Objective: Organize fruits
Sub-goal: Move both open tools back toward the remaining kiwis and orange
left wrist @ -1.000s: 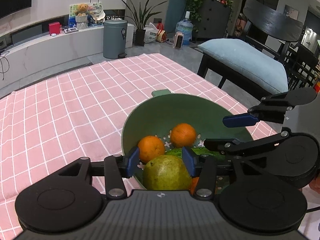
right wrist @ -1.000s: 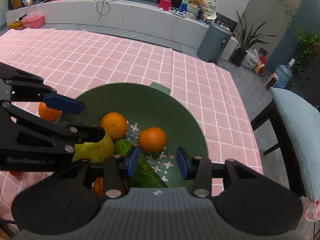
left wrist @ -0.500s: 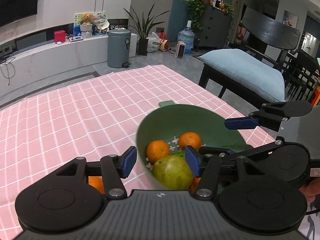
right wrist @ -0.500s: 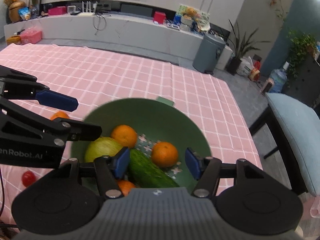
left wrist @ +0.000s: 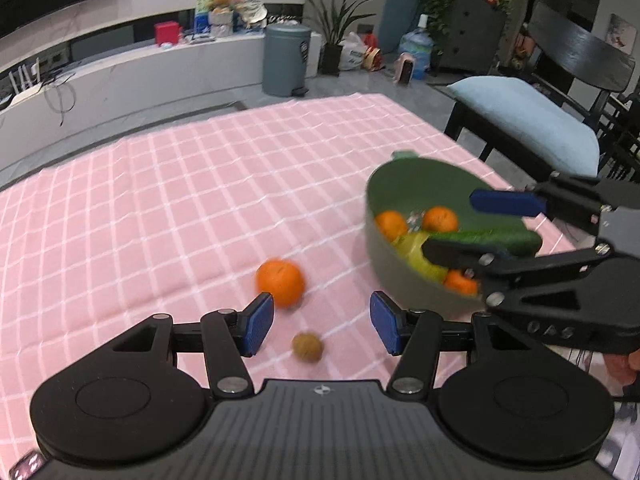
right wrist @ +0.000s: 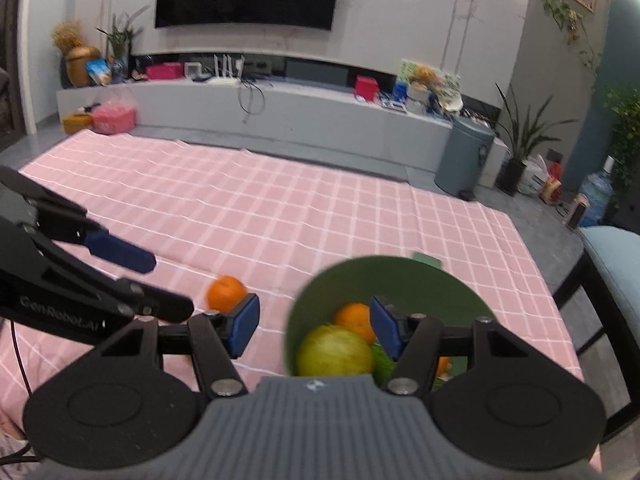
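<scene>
A green bowl [left wrist: 382, 256] on the pink checked cloth holds oranges [left wrist: 440, 218], a cucumber [left wrist: 490, 238] and a yellow-green fruit [left wrist: 416, 248]. One loose orange [left wrist: 280, 282] and a small brown walnut-like ball [left wrist: 307, 346] lie on the cloth left of the bowl. My left gripper [left wrist: 322, 326] hovers open above these two, holding nothing. My right gripper [right wrist: 314, 326] is open and empty above the near left rim of the bowl [right wrist: 400, 276]. The yellow-green fruit [right wrist: 334, 352] shows between its fingers, below them. The loose orange [right wrist: 226, 298] lies just beyond its left fingertip.
The pink checked tablecloth [left wrist: 180, 208] stretches far to the left and back. A dark chair with a blue cushion [left wrist: 528, 120] stands past the table's right edge. A grey bin [left wrist: 286, 60] and a long low cabinet [right wrist: 280, 104] are across the floor.
Both grippers have drawn back and up from the bowl with jaws wider. The left one swung left, so the loose orange and brown ball now show under it.
</scene>
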`<state>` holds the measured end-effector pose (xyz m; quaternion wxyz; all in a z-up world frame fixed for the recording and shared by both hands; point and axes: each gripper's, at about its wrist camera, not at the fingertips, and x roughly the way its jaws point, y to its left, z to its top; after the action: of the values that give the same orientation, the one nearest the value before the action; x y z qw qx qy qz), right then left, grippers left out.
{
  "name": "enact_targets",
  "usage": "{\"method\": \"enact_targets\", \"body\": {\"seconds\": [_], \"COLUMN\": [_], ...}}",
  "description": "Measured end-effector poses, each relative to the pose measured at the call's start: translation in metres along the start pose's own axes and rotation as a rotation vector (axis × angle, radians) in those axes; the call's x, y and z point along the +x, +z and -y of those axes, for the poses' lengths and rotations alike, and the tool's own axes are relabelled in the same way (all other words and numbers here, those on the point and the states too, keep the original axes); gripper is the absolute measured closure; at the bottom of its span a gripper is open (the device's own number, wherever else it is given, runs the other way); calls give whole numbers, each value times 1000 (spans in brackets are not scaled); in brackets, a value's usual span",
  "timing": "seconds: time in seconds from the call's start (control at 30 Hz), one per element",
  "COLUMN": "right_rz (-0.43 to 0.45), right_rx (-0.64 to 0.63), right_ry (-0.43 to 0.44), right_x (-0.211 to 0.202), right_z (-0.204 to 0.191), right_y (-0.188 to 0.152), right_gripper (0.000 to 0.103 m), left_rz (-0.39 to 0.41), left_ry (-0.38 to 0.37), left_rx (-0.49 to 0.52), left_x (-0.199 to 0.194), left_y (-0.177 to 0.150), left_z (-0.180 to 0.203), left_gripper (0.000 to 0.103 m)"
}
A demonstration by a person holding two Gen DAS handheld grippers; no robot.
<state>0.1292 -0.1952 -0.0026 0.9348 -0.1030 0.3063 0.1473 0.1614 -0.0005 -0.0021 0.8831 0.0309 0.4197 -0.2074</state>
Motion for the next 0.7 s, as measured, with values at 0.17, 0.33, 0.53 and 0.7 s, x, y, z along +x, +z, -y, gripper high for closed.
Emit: {"method": "enact_targets", "body": {"seconds": [0.17,0.33,0.53,0.7], "right_rz": [26,-13,-70,-86], "right_rx": [0,-2,-10,-48], "right_ry": [51,118,154,159], "right_x": [-10,-8,14,40], "right_z": [-24,-43,-55,-61], "right_y": [-7,-20,-30,-24], "right_gripper": [56,68,76,76], "left_rz": [-35,-43,-12,-18], "left_ry": [0,4,11,39], "left_rx": [-76,-146,-242,-260], "left_x": [-9,-11,-1,15], "left_y": [-23,-37,-41,-37], "left_z": [-18,-26,-41,-55], "left_gripper": [39,46,60,64]}}
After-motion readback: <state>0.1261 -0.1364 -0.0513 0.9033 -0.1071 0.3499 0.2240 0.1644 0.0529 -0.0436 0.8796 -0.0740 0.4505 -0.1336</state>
